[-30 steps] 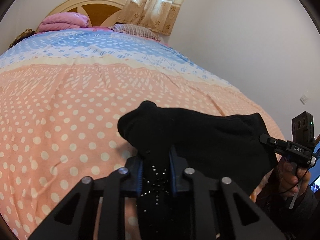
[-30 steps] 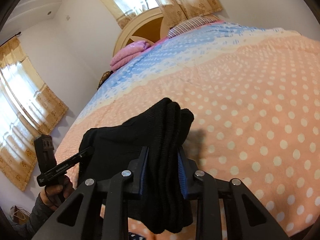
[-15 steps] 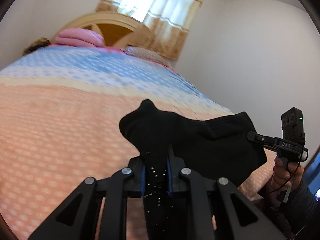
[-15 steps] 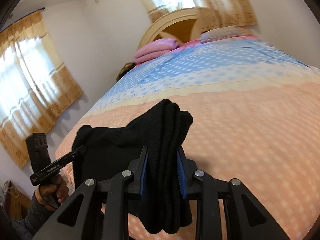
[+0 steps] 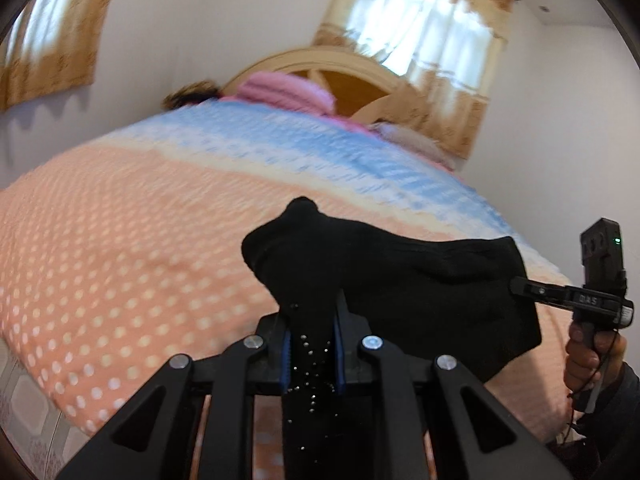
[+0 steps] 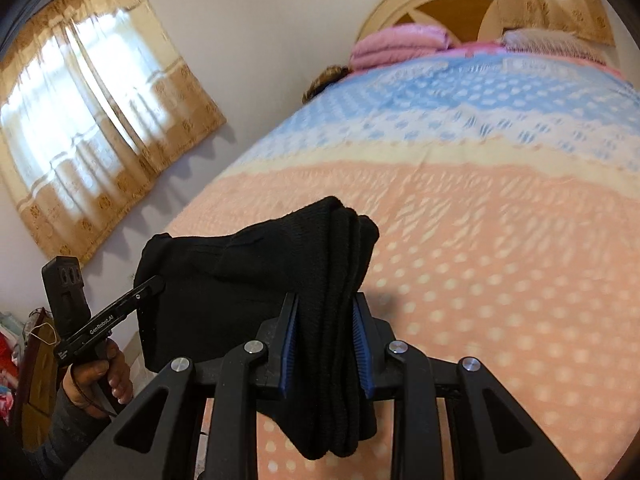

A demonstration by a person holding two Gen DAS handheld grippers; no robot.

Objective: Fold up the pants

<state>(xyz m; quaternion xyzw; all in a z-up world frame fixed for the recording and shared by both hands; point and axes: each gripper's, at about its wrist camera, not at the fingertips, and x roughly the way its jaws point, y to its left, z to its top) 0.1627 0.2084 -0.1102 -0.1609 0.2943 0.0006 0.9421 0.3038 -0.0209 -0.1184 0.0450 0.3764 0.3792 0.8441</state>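
Black pants [image 5: 392,280] hang stretched between both grippers above the bed. My left gripper [image 5: 310,312] is shut on one end, a thin strip with small shiny studs pinched between its blue pads. My right gripper [image 6: 326,316] is shut on the other end, a thick stack of several folded layers [image 6: 340,264] that droops below the jaws. The left wrist view shows the right gripper [image 5: 520,286] at the pants' far right corner, a hand [image 5: 588,354] holding it. The right wrist view shows the left gripper [image 6: 150,286] at the far left corner, also in a hand [image 6: 100,376].
Below lies a bed [image 5: 120,248] with a peach dotted and blue-banded cover [image 6: 500,208]. Pink folded bedding [image 5: 284,90] and a pillow [image 6: 536,38] lie by the wooden headboard [image 6: 432,4]. Curtained windows [image 6: 92,96] flank the room. The bed's left edge [image 5: 44,396] drops to patterned floor.
Both grippers have swung sideways across the bed with the pants still held taut between them; the views now take in the left wall and its window. The grips have not changed.
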